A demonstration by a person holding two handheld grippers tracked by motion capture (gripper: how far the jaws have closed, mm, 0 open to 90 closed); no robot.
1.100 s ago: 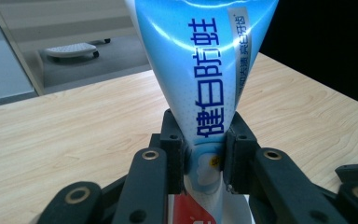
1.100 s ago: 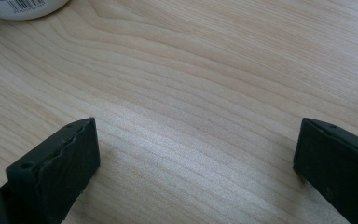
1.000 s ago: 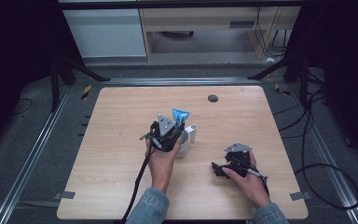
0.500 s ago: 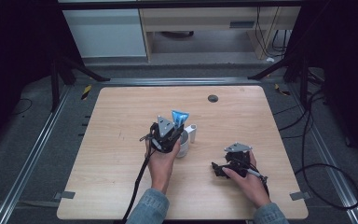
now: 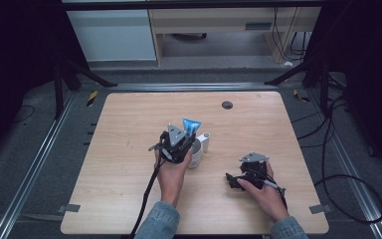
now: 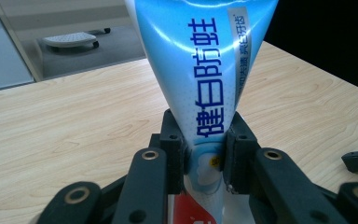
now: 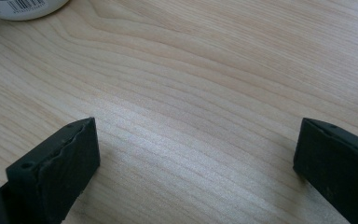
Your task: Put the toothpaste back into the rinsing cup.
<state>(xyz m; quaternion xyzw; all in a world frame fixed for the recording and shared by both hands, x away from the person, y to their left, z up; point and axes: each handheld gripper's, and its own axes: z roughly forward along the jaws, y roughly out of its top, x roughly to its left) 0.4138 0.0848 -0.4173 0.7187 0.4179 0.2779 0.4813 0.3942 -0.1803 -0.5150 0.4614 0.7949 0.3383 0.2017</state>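
Observation:
A blue toothpaste tube [image 6: 200, 70] with dark blue print stands upright, flat end up. My left gripper [image 6: 205, 144] is shut on its lower part, with a pad pressed on each side. In the high view the left gripper [image 5: 181, 142] holds the tube [image 5: 190, 125] near the table's middle, over a white cup [image 5: 195, 156]. Whether the tube's lower end reaches into the cup is hidden. My right gripper [image 5: 234, 180] rests low at the front right, and its jaws [image 7: 196, 149] stand wide apart over bare wood.
A small white object [image 5: 205, 142] stands right beside the cup. The white base of a container [image 7: 23, 7] with a barcode lies ahead of the right gripper. A dark round grommet [image 5: 227, 104] sits near the wooden table's [image 5: 129, 119] far edge.

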